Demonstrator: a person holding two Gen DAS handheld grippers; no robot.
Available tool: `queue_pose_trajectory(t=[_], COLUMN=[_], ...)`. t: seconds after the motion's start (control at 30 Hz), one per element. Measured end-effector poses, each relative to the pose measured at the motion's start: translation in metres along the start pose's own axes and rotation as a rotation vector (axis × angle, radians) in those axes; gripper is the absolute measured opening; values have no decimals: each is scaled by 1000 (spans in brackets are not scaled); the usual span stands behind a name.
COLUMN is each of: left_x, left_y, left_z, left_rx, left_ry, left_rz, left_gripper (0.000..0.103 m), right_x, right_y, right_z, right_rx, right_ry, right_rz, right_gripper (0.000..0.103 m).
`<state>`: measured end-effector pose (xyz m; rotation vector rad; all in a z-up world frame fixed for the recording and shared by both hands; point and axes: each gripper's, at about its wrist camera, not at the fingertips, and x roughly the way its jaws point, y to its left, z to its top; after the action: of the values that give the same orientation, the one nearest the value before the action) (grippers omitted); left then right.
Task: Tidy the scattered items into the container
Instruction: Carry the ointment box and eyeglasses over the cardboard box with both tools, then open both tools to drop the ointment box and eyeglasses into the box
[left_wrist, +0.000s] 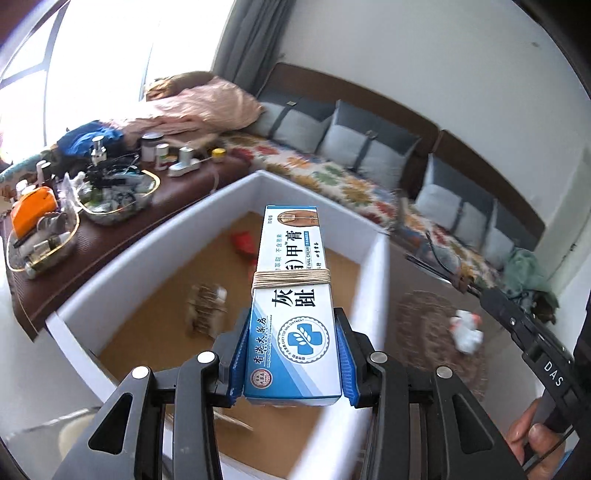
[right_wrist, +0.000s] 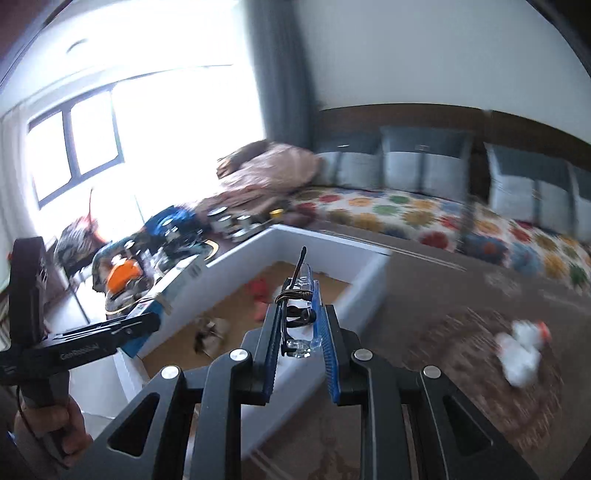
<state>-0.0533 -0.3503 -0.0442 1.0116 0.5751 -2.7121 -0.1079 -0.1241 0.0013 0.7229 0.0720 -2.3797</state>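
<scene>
The left gripper (left_wrist: 291, 354) grips 1 blue-and-white ointment box (left_wrist: 291, 306); the right gripper (right_wrist: 299, 332) clamps 1 clear clip (right_wrist: 301, 314). Both hang above 1 white container (left_wrist: 155, 243), 1 red item (left_wrist: 243, 242) ahead inside.

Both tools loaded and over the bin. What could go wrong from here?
1. The left tool grips the ointment box only at its near end; most of it sticks out, so it may pivot or slip.
2. The right tool pinches a thin clear holder with dark cord; it looks easy to twist out or snag.
3. The white bin already holds a red item; a drop might land on it.
</scene>
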Motion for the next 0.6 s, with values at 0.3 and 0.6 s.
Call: queue_pose_trajectory(t=[0.3, 0.6], left_x=[77, 153], left_y=[44, 52], left_z=[37, 27], left_rx=[-72, -147], left_ry=[120, 366], left_rz=[38, 138], left_gripper=[41, 81], right_x=[143, 233], right_y=[33, 27], right_z=[30, 2], right_rx=[113, 216], right_ry=[167, 433], right_rz=[117, 162], right_gripper=[22, 37])
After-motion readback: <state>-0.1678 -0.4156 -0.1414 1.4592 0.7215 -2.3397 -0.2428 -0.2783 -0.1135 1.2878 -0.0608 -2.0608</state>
